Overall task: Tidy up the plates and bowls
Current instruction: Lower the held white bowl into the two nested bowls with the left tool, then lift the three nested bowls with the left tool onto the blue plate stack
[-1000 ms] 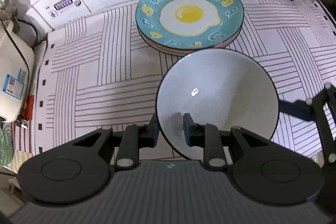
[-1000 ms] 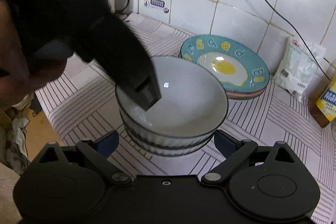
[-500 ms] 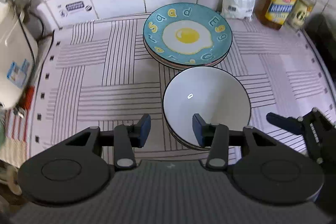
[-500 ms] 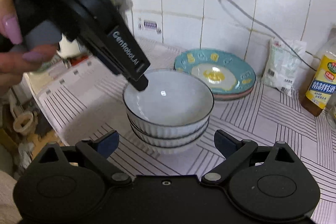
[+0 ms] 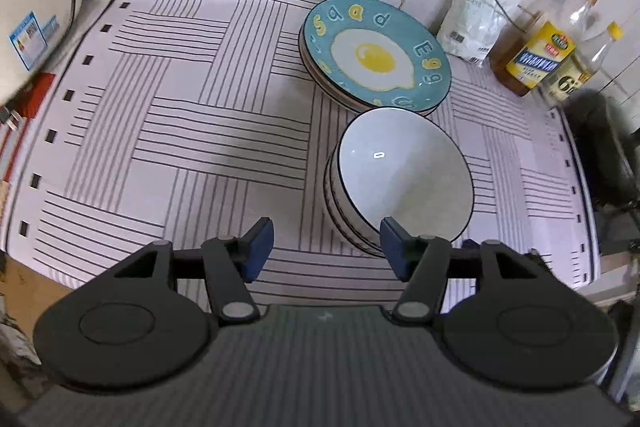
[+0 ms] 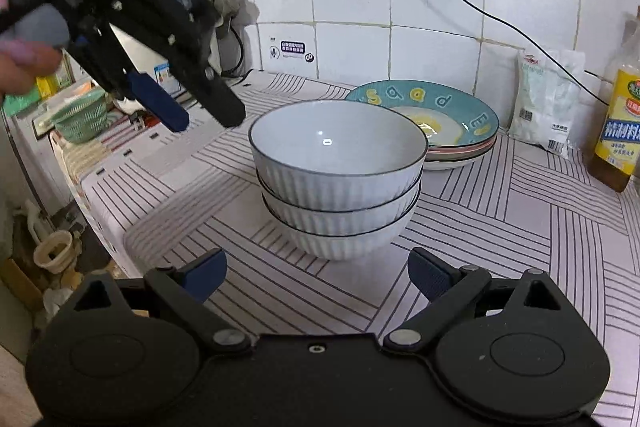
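Three white bowls (image 6: 338,179) sit stacked beside the egg plates (image 6: 440,115). The left gripper (image 5: 326,245) has just been opening and holds nothing. The right gripper (image 6: 316,273) is wide open too.

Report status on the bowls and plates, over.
Left gripper open, jaws just opened, nothing between them; right gripper open, empty. Three bowls stacked beside the plate stack on the striped cloth. Nothing in the way.

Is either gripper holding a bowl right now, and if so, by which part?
Neither. The left gripper has just been opening, with nothing between its jaws, clear of the bowl stack. The right gripper is open and empty, short of the stack.
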A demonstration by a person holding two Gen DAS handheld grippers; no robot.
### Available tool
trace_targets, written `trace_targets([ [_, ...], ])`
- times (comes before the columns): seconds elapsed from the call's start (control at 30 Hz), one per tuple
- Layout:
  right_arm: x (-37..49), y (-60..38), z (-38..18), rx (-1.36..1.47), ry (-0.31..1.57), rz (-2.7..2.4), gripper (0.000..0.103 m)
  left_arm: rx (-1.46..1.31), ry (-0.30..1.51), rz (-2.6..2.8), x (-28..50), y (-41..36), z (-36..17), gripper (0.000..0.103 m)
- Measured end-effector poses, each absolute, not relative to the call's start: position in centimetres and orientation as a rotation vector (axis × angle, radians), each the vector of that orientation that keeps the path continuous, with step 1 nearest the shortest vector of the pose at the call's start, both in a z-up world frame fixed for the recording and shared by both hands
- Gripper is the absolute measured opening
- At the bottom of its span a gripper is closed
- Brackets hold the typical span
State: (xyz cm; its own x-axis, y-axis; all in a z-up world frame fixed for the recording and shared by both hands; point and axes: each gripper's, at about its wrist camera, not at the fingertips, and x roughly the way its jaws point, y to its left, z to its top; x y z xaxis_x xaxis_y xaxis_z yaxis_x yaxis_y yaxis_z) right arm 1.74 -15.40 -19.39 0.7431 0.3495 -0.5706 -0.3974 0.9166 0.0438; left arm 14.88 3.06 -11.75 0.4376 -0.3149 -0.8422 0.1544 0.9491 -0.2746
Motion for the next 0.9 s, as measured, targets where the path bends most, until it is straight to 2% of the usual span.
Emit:
trace_targets([
  [0.13,3.0,-15.7,-20.6,-0.072,0.611,0.395,0.099,-0.2,1.076,-0.303,15.6,3.0,-12.7,0.066],
  [0.33,5.7,-14.8,-22.6,-0.156,0.622,0.338,0.099,-0.241,1.107,-0.302,17.4,2.5,-15.2,0.066],
  [0.53,6.9,-14.6,-23.1,-0.09,0.604,0.392,0.099,-0.234,1.104,-0.331,18.9,1.9,-16.5,0.066],
  [0.73,8.4,-14.7,-23.4,-0.076,0.617,0.392,0.103,-0.2,1.178,-0.337,20.5,0.8,-17.5,0.06],
  [0.8,8.6,-14.7,-23.4,-0.071,0.625,0.4,0.103,-0.187,1.176,-0.341,20.7,0.7,-17.6,0.053],
  [0.9,8.8,-14.7,-23.4,-0.067,0.625,0.412,0.103,-0.178,1.175,-0.333,21.1,0.6,-17.9,0.049],
])
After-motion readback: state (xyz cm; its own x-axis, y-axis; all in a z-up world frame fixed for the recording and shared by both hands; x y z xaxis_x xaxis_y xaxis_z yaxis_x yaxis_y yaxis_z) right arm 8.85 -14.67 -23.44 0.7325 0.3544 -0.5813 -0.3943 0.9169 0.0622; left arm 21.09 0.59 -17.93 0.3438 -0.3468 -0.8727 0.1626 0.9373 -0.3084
